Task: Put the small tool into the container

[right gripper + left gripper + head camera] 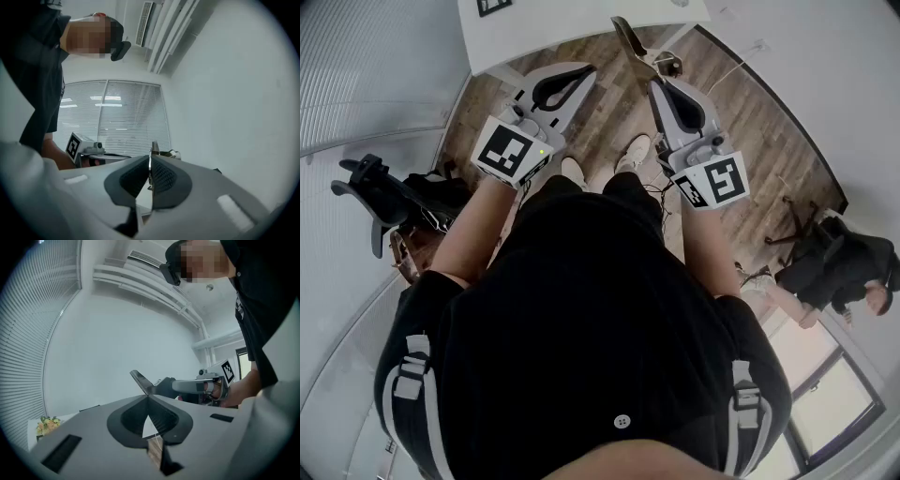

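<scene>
Head view, steeply down: thin flat metal small tool [630, 42] clamped in right gripper [656, 84] above brown wooden floor [750, 122].
Right jaws pressed together on the lower end of the tool, blade standing out beyond the tips, its far end seen against the near edge of white table [581, 28]. Left gripper [587, 69] near by, jaws closed tip to tip with nothing between, apart from the tool. Both held out in front of black shirt [581, 309], white shoes [633, 150] on the floor under them. Black office chair [370, 192] at left, person in dark clothes [839, 262] at right.
</scene>
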`<state>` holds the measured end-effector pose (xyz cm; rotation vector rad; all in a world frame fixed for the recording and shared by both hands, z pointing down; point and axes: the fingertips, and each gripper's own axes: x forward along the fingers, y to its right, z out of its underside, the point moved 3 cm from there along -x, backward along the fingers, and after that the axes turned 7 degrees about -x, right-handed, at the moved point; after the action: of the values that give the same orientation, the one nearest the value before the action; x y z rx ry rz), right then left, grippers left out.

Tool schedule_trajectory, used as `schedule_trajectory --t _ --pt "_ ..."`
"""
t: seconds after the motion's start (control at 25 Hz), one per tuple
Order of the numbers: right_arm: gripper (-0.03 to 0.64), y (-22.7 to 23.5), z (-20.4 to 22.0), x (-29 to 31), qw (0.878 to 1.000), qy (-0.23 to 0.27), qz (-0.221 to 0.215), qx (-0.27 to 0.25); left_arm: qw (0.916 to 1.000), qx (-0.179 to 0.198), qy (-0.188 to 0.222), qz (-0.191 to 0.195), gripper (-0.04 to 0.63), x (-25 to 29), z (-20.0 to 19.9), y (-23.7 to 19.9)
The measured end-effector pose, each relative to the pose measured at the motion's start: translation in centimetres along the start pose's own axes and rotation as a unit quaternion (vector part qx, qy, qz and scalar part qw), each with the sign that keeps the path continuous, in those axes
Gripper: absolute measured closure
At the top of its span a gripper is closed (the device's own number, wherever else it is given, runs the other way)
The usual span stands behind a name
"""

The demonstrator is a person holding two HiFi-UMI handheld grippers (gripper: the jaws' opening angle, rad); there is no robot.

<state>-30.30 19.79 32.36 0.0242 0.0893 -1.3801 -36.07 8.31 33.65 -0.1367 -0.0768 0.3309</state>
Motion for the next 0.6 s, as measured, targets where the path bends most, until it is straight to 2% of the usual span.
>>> schedule_trajectory --t 0.28,0.44,0.6 --pt "0.598 -4.0 0.0 -1.2 1.0 -0.019 -0.016 -0.007 0.9998 -0.011 0.01 -0.012 0.588 -3.7 0.6 1.7" --pt "0.598 -4.8 -0.2 -1.4 0.999 -0.02 -0.019 -0.025 0.9997 -0.016 0.015 -0.012 0.588 -4.1 0.7 2.0" --pt "0.6 -4.6 -0.2 -1.2 0.999 -0.017 -0.023 -0.017 0.9997 -0.013 0.015 -0.016 0.588 -3.8 0.6 1.8"
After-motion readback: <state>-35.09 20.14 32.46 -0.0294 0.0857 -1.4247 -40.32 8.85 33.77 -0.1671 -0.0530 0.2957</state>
